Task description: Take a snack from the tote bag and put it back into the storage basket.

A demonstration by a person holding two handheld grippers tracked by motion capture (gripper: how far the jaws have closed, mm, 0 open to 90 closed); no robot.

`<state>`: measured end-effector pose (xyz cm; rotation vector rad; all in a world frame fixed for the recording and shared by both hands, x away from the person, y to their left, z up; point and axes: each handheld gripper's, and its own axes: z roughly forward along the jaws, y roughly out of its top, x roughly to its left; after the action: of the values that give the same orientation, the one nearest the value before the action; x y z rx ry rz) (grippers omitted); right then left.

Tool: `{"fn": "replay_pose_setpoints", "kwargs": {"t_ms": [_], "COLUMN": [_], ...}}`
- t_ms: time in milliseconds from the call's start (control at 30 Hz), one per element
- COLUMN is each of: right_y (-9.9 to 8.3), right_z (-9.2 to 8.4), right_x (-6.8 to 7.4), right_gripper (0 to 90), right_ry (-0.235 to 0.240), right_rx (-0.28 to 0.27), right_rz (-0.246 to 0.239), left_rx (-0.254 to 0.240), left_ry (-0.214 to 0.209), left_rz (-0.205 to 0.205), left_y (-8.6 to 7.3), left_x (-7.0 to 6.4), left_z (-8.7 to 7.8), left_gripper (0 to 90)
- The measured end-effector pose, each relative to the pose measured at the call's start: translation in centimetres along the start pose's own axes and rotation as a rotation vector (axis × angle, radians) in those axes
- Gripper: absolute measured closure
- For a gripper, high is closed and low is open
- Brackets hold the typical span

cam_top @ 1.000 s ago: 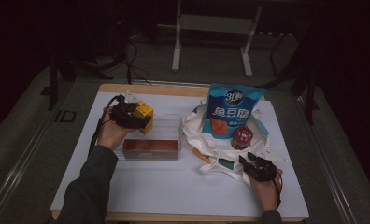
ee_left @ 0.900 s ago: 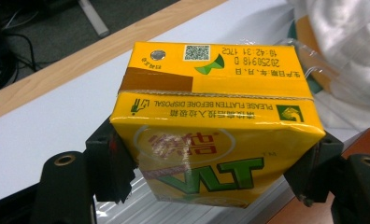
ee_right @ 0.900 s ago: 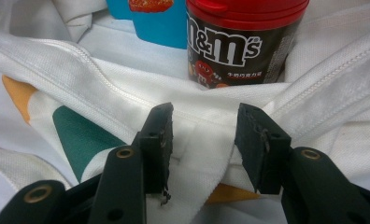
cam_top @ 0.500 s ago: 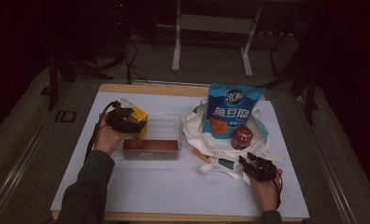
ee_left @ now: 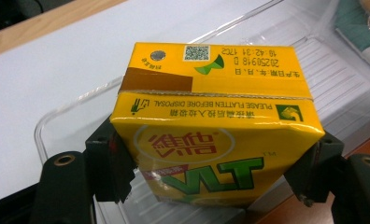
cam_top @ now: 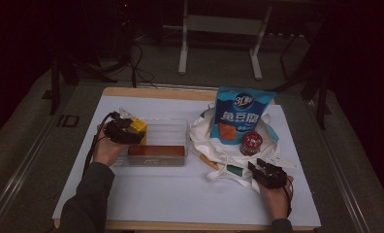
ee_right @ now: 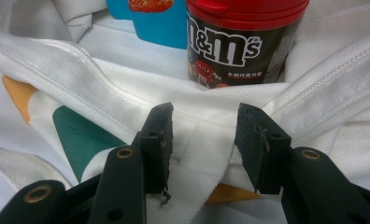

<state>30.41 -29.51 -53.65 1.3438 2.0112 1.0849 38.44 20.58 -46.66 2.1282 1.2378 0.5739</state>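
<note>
Left gripper (ee_left: 216, 177) clamps yellow carton (ee_left: 216, 126) above clear tray (ee_left: 323, 60) rim; right gripper (ee_right: 204, 140) gapes

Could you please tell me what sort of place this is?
Probably a lab recording setup: a white-topped table on a dark floor, metal stand legs behind, and cables trailing nearby.

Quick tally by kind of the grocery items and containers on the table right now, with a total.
Drink cartons: 1, the yellow carton held in the left gripper over the clear tray
Brown boxes: 1, the brown box in that tray
Snack pouches: 1, the blue pouch
Candy jars: 1, the red-lidded jar
Cloth bags: 1, the white bag
Clear trays: 1
Total: 6
</note>
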Motion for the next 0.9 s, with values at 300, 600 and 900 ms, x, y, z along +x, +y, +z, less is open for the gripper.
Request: {"fn": "replay_pose_setpoints", "kwargs": {"t_ms": [300,600,900], "right_y": [0.0,0.0,0.0], "right_z": [0.0,0.0,0.0], "right_x": [0.0,0.0,0.0], "right_gripper": [56.2,56.2,56.2], "right_ry": [-0.001,-0.001,0.000], "right_rx": [0.000,0.000,0.000], "right_rz": [0.000,-0.001,0.000], "left_rx": [0.034,0.026,0.020], "left_ry": [0.023,0.013,0.038], "left_rz": [0.006,-0.022,-0.039], "left_y": [-0.5,-1.7,-2.4], "left_x": [-0.1,0.2,-0.3], "left_z": [-0.6,-1.4,-2.0], "left_gripper": [27.5,26.3,25.2]}}
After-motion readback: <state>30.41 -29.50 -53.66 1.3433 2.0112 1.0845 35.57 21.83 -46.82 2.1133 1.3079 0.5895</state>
